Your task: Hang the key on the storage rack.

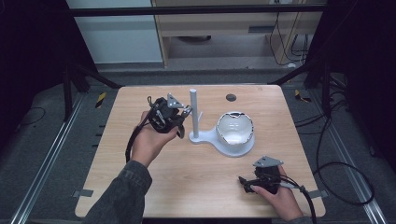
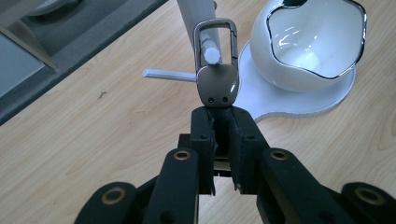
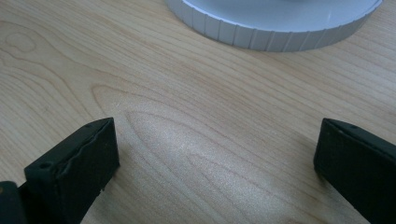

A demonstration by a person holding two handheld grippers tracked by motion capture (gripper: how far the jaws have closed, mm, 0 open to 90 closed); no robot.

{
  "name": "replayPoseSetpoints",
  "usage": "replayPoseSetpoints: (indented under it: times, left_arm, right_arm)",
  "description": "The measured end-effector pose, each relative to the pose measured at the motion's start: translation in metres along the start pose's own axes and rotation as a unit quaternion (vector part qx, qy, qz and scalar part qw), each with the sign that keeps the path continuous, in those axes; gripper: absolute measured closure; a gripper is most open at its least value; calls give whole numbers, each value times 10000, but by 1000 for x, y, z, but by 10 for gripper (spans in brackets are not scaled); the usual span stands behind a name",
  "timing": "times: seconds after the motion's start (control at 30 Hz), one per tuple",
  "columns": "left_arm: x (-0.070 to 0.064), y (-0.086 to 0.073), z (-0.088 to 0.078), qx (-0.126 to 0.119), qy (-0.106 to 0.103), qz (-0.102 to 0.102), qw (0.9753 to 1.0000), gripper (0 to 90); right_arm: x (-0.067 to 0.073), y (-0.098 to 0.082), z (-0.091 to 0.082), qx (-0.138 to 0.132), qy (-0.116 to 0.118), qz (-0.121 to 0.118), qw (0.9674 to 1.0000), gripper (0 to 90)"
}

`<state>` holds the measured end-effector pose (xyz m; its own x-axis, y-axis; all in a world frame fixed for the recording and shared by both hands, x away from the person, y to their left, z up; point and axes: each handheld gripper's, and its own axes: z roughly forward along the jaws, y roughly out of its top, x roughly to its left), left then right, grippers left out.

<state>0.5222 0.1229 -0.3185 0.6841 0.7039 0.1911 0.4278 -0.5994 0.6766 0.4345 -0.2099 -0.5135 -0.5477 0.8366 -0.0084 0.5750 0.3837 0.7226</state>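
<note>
Carabiner clip [image 2: 216,70] sits pinched by its flat tab end in our left gripper [image 2: 223,130], near the table's [image 1: 187,182] far middle, loop leading so it can thread onto the stand's [image 1: 194,116] horizontal peg [image 2: 211,52]. Its long axis runs straight out from the jaws toward the post, the peg tip inside the loop. Just right sits the white bowl [image 2: 308,46]. Our right gripper [image 1: 247,183] rests wide open, holding nothing, by the near right corner.
</note>
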Motion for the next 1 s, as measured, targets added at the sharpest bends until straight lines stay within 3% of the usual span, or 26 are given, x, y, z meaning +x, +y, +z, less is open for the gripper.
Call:
replayPoseSetpoints:
  times: [1.0]
  left_arm:
    - [-2,-7,28,-121,82,-92,9998,805]
  right_arm:
    - [0,0,0,-8,2,-3,10000,5]
